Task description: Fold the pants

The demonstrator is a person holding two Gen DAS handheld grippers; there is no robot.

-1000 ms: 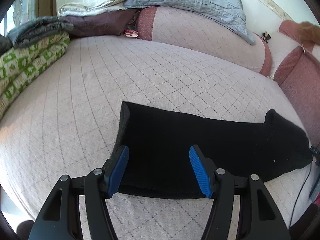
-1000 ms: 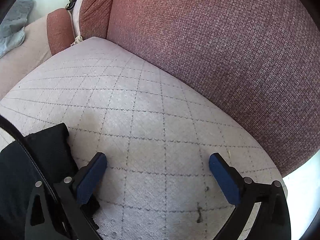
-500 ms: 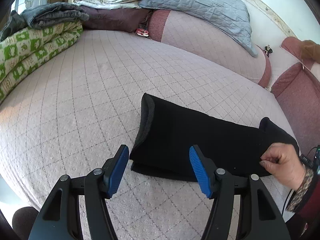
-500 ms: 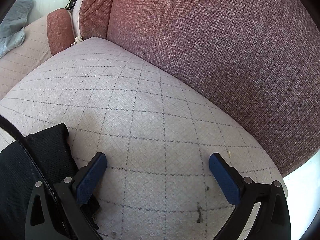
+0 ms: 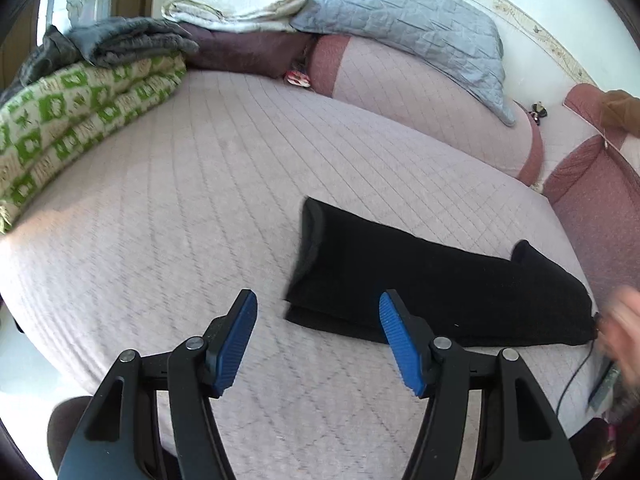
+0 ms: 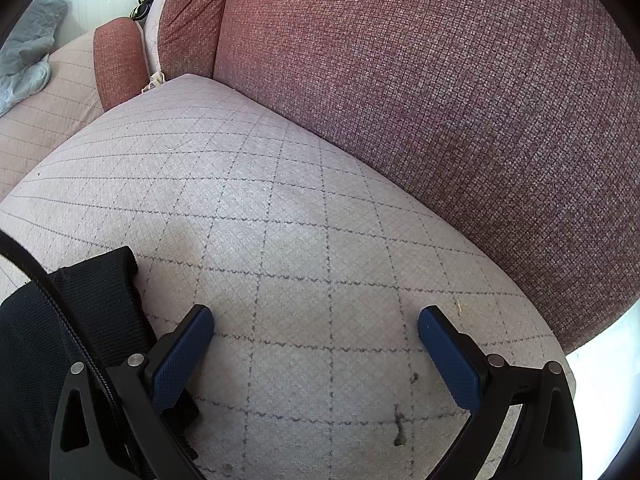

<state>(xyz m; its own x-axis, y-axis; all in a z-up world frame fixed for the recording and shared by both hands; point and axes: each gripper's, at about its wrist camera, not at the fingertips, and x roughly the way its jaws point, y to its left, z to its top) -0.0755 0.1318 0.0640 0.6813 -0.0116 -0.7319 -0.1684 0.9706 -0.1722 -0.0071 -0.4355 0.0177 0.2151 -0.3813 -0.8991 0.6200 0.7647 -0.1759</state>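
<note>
The black pants (image 5: 420,284) lie folded in a long band on the quilted pink sofa seat (image 5: 200,208), running from the middle to the right edge. My left gripper (image 5: 318,344) is open and empty, held above the seat just in front of the pants' near left end. My right gripper (image 6: 316,360) is open and empty, resting low over the seat, with one end of the pants (image 6: 80,320) beside its left finger. A bare hand (image 5: 622,332), blurred, is at the pants' right end.
A green-patterned folded blanket (image 5: 72,120) with grey cloth on it lies at the left. A grey-blue quilted pillow (image 5: 412,28) leans on the backrest. Red-brown cushions (image 6: 440,100) rise behind the seat on the right. A black cable (image 5: 576,376) hangs by the seat's right edge.
My left gripper has pulled back and to the left, off the pants, which now lie ahead to the right. A bare hand came to the pants' right end. The right gripper has not moved.
</note>
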